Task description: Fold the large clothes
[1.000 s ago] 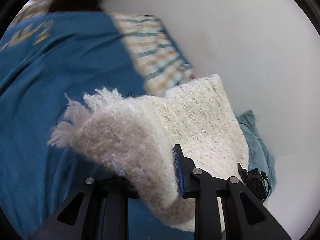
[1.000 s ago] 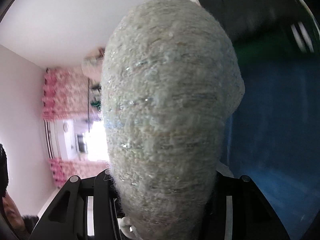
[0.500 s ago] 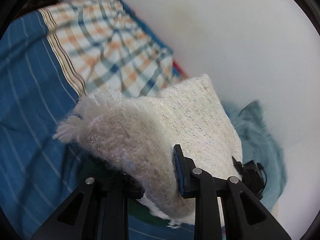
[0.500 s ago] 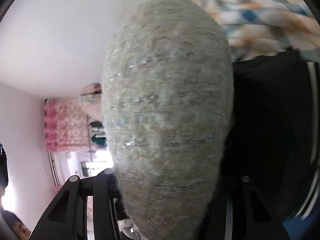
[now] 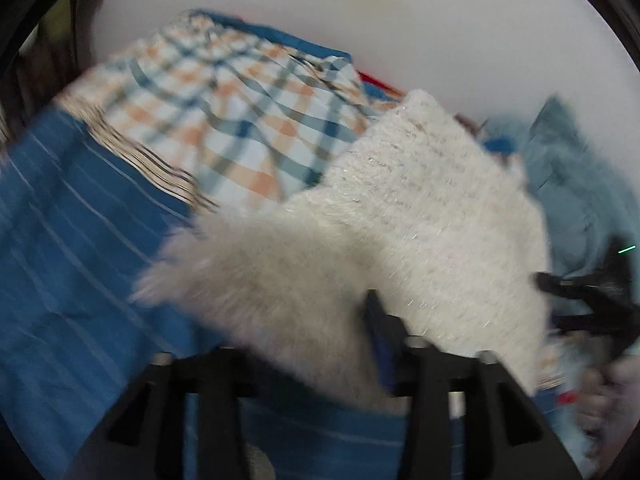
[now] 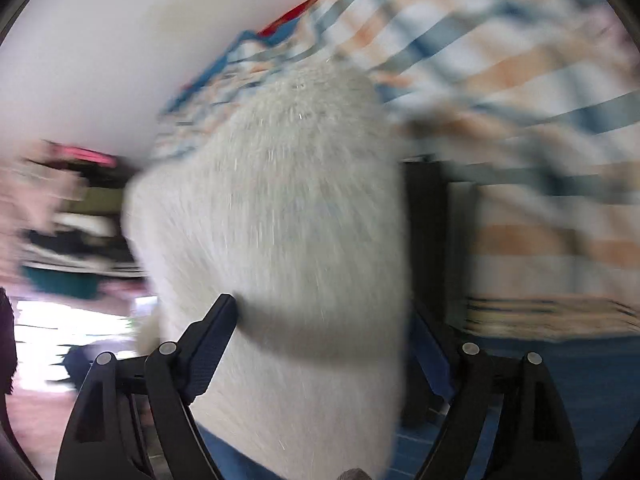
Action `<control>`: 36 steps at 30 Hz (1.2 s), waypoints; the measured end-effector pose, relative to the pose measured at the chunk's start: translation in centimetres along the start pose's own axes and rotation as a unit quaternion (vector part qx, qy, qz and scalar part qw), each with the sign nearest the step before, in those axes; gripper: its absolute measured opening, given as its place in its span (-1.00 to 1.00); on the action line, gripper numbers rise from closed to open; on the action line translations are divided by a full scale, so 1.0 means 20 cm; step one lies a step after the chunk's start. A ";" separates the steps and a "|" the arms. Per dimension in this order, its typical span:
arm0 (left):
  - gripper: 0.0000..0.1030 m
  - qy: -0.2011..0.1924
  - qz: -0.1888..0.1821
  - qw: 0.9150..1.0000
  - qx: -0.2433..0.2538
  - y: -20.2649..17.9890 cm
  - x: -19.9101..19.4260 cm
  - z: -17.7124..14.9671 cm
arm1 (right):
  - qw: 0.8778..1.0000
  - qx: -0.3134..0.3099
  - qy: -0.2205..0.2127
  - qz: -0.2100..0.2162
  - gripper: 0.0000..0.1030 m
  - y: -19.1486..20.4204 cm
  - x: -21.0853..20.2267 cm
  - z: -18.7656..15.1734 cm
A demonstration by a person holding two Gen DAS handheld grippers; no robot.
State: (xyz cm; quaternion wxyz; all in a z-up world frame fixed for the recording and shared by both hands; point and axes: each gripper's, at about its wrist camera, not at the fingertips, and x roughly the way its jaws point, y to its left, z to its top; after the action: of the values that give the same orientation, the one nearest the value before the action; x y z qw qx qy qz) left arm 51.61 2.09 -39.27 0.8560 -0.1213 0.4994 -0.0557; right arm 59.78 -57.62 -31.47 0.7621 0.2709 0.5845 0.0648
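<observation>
A fluffy cream knitted garment (image 5: 400,216) hangs folded between both grippers. My left gripper (image 5: 296,344) is shut on its near fringed edge; the fabric hides the left finger's tip. In the right wrist view the same garment (image 6: 280,220) fills the middle. My right gripper (image 6: 324,320) has its fingers spread wide on either side of the garment and looks open. The right gripper also shows as a black shape at the right edge of the left wrist view (image 5: 592,304). Both views are motion-blurred.
A plaid orange-and-blue cloth (image 5: 224,112) lies over a blue striped sheet (image 5: 72,248). A pale teal garment (image 5: 580,188) lies at the right. A white wall (image 5: 400,12) stands behind. A cluttered room shows at the left of the right wrist view (image 6: 60,220).
Both grippers swung with the cream garment toward the plaid cloth. The right gripper's fingers have spread apart from the garment. The views have become blurred.
</observation>
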 end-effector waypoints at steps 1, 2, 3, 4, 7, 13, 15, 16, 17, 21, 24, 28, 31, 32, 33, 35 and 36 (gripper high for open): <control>0.66 0.000 0.033 0.999 0.020 -0.03 -0.03 -0.01 | 0.999 -0.012 -0.019 -0.047 0.73 0.05 -0.06 -0.07; 0.79 -0.005 0.053 0.998 0.032 -0.04 -0.06 -0.01 | 0.995 -0.023 -0.029 -0.091 0.74 0.09 -0.10 -0.13; 0.82 -0.015 0.081 0.995 0.053 -0.08 -0.12 -0.02 | 0.990 -0.031 -0.037 -0.134 0.75 0.10 -0.14 -0.21; 0.82 -0.020 0.095 0.993 0.065 -0.09 -0.16 -0.03 | 0.985 -0.036 -0.043 -0.160 0.76 0.08 -0.18 -0.29; 0.86 -0.032 0.142 0.984 0.103 -0.15 -0.30 -0.06 | 0.974 -0.036 -0.057 -0.215 0.78 0.24 -0.27 -0.50; 0.90 -0.033 0.162 0.976 0.144 -0.24 -0.69 -0.15 | 0.953 -0.026 -0.091 -0.289 0.81 0.43 -0.61 -0.89; 0.90 -0.038 0.154 0.975 0.153 -0.27 -0.86 -0.19 | 0.949 -0.024 -0.100 -0.297 0.82 0.52 -0.77 -1.03; 0.90 -0.041 0.152 0.975 0.155 -0.27 -0.92 -0.20 | 0.950 -0.025 -0.107 -0.293 0.82 0.61 -0.91 -1.12; 0.90 -0.043 0.148 0.975 0.159 -0.29 -1.01 -0.22 | 0.947 -0.028 -0.118 -0.298 0.82 0.67 -1.01 -1.19; 0.90 -0.054 0.130 0.975 0.174 -0.34 -1.35 -0.29 | 0.939 -0.037 -0.147 -0.310 0.82 0.85 -1.36 -1.44; 0.90 -0.066 0.121 0.973 0.183 -0.37 -1.60 -0.35 | 0.934 -0.041 -0.171 -0.312 0.82 1.01 -1.63 -1.64; 0.90 -0.077 0.095 0.975 0.187 -0.39 -1.88 -0.44 | 0.927 -0.051 -0.201 -0.312 0.82 1.20 -1.95 -1.92; 0.90 -0.092 0.090 0.974 0.185 -0.40 -2.06 -0.50 | 0.923 -0.056 -0.219 -0.311 0.82 1.32 -2.18 -2.11; 0.90 -0.096 0.084 0.975 0.184 -0.40 -2.12 -0.52 | 0.922 -0.058 -0.225 -0.310 0.82 1.35 -2.23 -2.15; 0.90 -0.099 0.081 0.975 0.184 -0.40 -2.16 -0.53 | 0.919 -0.060 -0.232 -0.312 0.82 1.38 -2.29 -2.20; 0.90 -0.107 0.079 0.974 0.183 -0.40 -2.26 -0.57 | 0.917 -0.062 -0.245 -0.307 0.82 1.44 -2.42 -2.31; 0.90 -0.110 0.078 0.974 0.183 -0.40 -2.29 -0.58 | 0.917 -0.062 -0.249 -0.306 0.82 1.45 -2.45 -2.34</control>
State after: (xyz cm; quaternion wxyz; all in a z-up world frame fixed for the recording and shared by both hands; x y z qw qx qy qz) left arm 19.07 2.47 -3.97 0.9151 0.0717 0.3913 -0.0654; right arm 7.61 -37.64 16.78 0.8809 0.0387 0.4250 -0.2047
